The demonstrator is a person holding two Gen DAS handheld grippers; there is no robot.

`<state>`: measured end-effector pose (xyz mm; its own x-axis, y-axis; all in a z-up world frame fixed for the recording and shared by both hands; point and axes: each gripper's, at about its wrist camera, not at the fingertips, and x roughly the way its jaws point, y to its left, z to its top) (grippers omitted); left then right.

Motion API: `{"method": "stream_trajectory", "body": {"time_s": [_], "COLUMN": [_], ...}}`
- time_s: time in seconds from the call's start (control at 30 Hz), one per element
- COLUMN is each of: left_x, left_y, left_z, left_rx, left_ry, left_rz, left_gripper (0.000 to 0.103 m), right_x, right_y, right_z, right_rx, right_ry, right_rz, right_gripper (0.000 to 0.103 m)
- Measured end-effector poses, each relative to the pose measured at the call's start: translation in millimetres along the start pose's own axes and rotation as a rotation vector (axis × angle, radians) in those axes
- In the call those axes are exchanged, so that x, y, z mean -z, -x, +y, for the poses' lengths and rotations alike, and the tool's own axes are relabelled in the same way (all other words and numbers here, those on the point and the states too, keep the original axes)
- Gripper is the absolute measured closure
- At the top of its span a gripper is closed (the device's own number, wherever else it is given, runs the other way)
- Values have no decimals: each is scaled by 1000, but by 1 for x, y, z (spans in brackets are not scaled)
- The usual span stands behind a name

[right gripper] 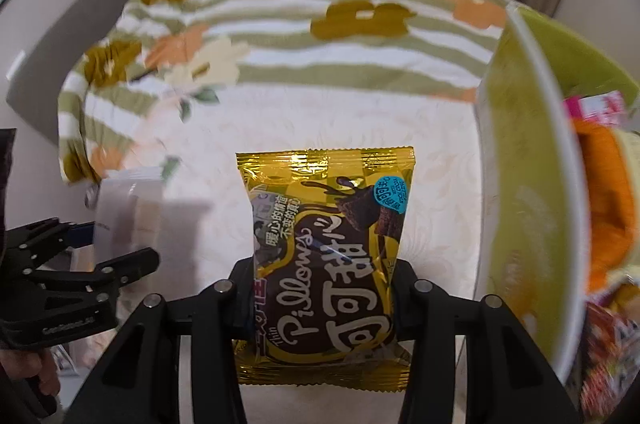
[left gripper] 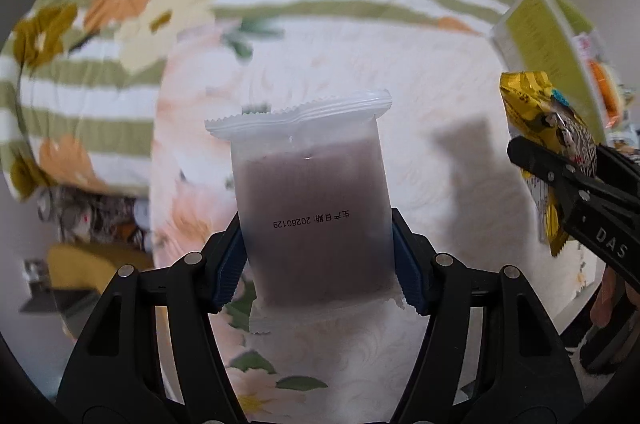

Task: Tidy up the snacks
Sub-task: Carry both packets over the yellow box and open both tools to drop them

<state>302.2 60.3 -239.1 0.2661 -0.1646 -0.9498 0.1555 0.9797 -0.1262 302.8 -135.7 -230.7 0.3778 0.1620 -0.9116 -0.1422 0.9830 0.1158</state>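
My left gripper [left gripper: 316,224] is shut on a frosted translucent snack packet [left gripper: 312,192] with a dark brownish filling and a printed date; its blue pads [left gripper: 230,264] press on both sides, and the packet hangs above the pale floral cloth [left gripper: 440,84]. In the right wrist view the same packet [right gripper: 128,208] shows blurred at the left, in the left gripper [right gripper: 116,244]. My right gripper [right gripper: 324,276] is shut on a gold and brown "Pillows" cocoa snack packet [right gripper: 324,244], held clear of the cloth. In the left wrist view this gold packet [left gripper: 528,96] sits in the right gripper [left gripper: 560,176] at the right edge.
A tall green box [right gripper: 516,164] stands at the right with an orange packet [right gripper: 608,184] and a pink one [right gripper: 596,108] inside. A green-striped flowered blanket [right gripper: 300,24] lies beyond the cloth. More packets [left gripper: 100,216] lie low at the left, past the cloth's edge.
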Motion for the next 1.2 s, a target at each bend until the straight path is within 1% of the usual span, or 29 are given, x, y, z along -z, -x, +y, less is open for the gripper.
{"method": "stream_trajectory", "body": {"time_s": [0.1,0.17,0.2,0.27,0.33,0.4,0.53,0.63,0.73,0.83,0.93,1.1,1.13,1.17,1.2], "left_x": [-13,-26,-32,-42,-55,-61,-77,-88,-101,-115,-130,-150,-153,-155,-154], "left_y": [19,34,40,56,69,80,97,96,86,74,59,31,26,24,23], "left_z": [-12,-20,-25,-42,-64,-86,-139,-182,-226,-263,-293,-319,-322,-323,-322], "left_rx": [28,63,80,121,156,175,221,249,270,261,242,217,198,180,170], "left_ry": [-66,-112,-136,-189,-238,-266,-303,-302,-276,-258,-233,-174,-159,-149,-138], "left_rz": [-54,-98,-114,-150,-177,-202,-238,-239,-222,-217,-205,-160,-153,-149,-150], "left_gripper": [41,42,42,42,42,42,42,42,42,42,42,40,36,23,15], "right_x": [-2,-3,-4,-7,-9,-9,-9,-4,0,-1,-4,-9,-10,-11,-12], "right_y": [29,48,55,81,102,117,148,165,176,178,178,170,167,166,163], "right_z": [1,-4,-5,-11,-22,-37,-76,-115,-152,-185,-215,-252,-258,-261,-264], "right_rx": [-34,-62,-59,-21,-35,-43,28,57,78,71,67,24,13,6,-2], "right_ry": [-57,-116,-129,-150,-185,-219,-240,-265,-266,-251,-230,-223,-221,-219,-216], "right_rz": [-55,-80,-91,-133,-164,-191,-244,-273,-281,-270,-268,-258,-252,-248,-243], "right_gripper": [60,60,60,60,60,60,60,60,60,60,60,60,60,60,60]}}
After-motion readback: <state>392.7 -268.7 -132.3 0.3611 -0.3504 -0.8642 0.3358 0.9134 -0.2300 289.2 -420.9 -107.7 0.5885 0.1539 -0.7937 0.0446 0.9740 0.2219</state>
